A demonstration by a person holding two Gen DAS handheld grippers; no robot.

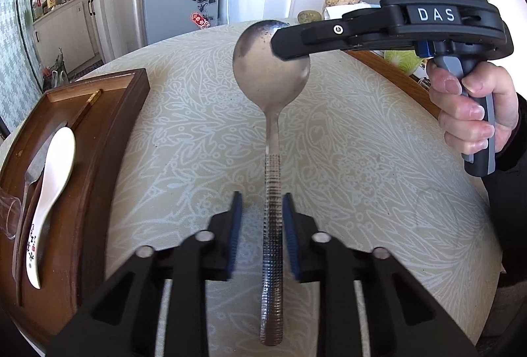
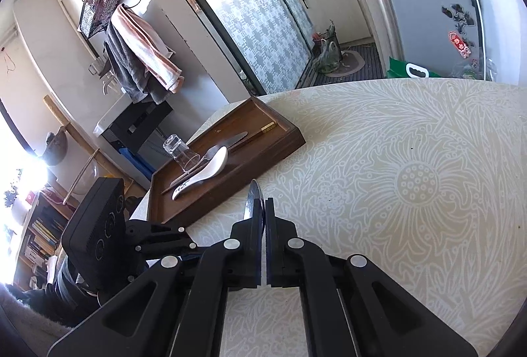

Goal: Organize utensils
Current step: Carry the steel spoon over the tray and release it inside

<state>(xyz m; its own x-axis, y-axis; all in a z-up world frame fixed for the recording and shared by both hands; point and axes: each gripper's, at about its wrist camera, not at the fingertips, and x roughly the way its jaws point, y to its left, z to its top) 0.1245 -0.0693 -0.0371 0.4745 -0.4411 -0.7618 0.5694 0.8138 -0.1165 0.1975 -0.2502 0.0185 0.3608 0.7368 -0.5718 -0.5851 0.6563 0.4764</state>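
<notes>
The metal spoon (image 1: 270, 113) is held off the patterned tablecloth (image 1: 362, 159), caught at both ends. The right gripper (image 1: 280, 48) is pressed together on the rim of the bowl, and its own camera shows the bowl's edge pinched between the pads (image 2: 255, 215). The left gripper (image 1: 262, 218) straddles the knurled handle; the right blue pad (image 1: 290, 225) sits against the handle while a sliver of gap shows on the left side, so I cannot tell whether it truly grips

The wooden tray (image 1: 98, 139) lies at the left edge of the table, already holding a white ceramic spoon (image 1: 54, 179), a metal utensil, chopsticks (image 1: 89, 103) and an upturned glass (image 2: 181, 154)

Risks, as I judge them: the bowl is smooth and curved, and a pinch on its thin rim could slip. If the right gripper lets go before the left has a firm hold, the bowl-heavy spoon may pivot or drop to the table. If both hold and the hands pull differently, the spoon could twist out. On the way to the tray, the long handle could knock the glass or the ceramic spoon
</notes>
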